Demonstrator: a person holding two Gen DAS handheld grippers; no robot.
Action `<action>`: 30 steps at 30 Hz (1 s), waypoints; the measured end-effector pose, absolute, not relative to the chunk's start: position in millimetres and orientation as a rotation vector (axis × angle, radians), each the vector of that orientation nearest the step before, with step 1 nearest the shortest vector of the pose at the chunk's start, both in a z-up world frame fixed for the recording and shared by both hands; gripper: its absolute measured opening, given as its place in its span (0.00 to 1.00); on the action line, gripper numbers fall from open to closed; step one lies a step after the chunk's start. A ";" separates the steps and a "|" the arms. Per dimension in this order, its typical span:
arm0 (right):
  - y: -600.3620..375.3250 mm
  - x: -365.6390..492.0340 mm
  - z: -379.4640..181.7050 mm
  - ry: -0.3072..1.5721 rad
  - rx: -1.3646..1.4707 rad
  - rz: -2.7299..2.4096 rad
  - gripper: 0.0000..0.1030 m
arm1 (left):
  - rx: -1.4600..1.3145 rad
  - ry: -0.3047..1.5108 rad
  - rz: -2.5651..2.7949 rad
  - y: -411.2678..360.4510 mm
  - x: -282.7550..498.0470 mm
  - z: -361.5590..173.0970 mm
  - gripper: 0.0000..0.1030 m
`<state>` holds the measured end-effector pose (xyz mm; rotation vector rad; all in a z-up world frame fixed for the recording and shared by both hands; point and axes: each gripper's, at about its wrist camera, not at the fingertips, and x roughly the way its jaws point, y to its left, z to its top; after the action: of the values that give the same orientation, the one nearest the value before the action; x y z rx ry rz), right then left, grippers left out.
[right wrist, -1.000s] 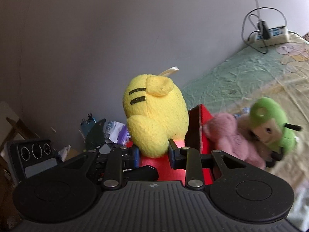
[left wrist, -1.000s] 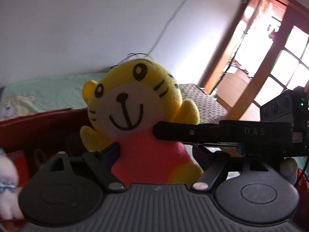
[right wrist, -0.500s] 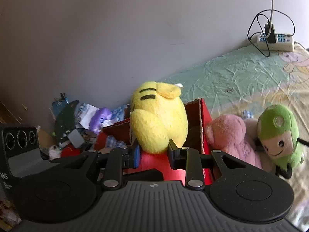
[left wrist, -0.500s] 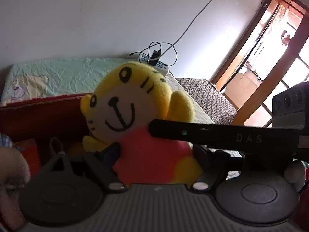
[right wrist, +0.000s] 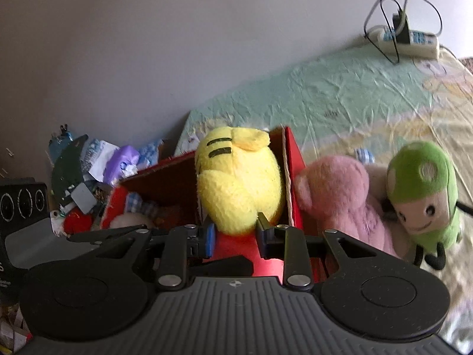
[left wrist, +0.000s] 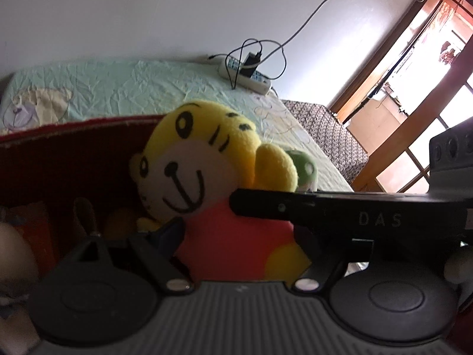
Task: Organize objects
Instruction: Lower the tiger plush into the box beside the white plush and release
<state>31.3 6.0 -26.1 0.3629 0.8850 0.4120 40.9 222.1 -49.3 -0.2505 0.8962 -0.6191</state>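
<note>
Both grippers hold one yellow tiger plush with a red shirt. The left wrist view shows its face (left wrist: pixel 189 171); my left gripper (left wrist: pixel 236 236) is shut on its red body. The right wrist view shows the plush's yellow back (right wrist: pixel 236 183); my right gripper (right wrist: pixel 235 233) is shut on its lower part. The plush hangs over the open red box (right wrist: pixel 295 177), partly inside the rim. The box wall (left wrist: pixel 74 153) is behind the plush in the left wrist view. The right gripper's black finger (left wrist: pixel 325 207) crosses in front of the plush.
A pink plush (right wrist: pixel 340 195) and a green mushroom plush (right wrist: pixel 422 189) lie on the bed right of the box. A power strip (right wrist: pixel 408 41) lies by the wall. Several toys lie inside the box (right wrist: pixel 139 207). Clutter (right wrist: pixel 88 165) sits left of the bed.
Both grippers have lowered the tiger plush from above the bed down into the mouth of the red box. The grip on it has not changed.
</note>
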 end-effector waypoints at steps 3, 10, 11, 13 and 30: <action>5.1 31.2 -30.5 0.905 0.377 0.394 0.29 | -0.242 0.918 -0.624 217.8 42.4 -56.4 0.77; 8.0 32.2 -35.2 0.871 0.349 0.385 0.30 | -0.192 0.942 -0.599 209.3 47.4 -66.2 0.79; 10.0 31.1 -34.7 0.863 0.331 0.386 0.30 | -0.191 0.948 -0.596 208.6 49.4 -67.4 0.80; 9.6 29.3 -34.5 0.852 0.328 0.386 0.32 | -0.188 0.961 -0.592 208.1 51.9 -69.9 0.82; -0.8 23.5 -29.8 0.729 0.357 0.364 0.30 | -0.130 0.988 -0.546 198.5 53.6 -76.1 0.90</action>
<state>23.5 -0.8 -29.8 0.3571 0.7289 0.3638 53.6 198.5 -76.1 -0.1299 0.9883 -0.5456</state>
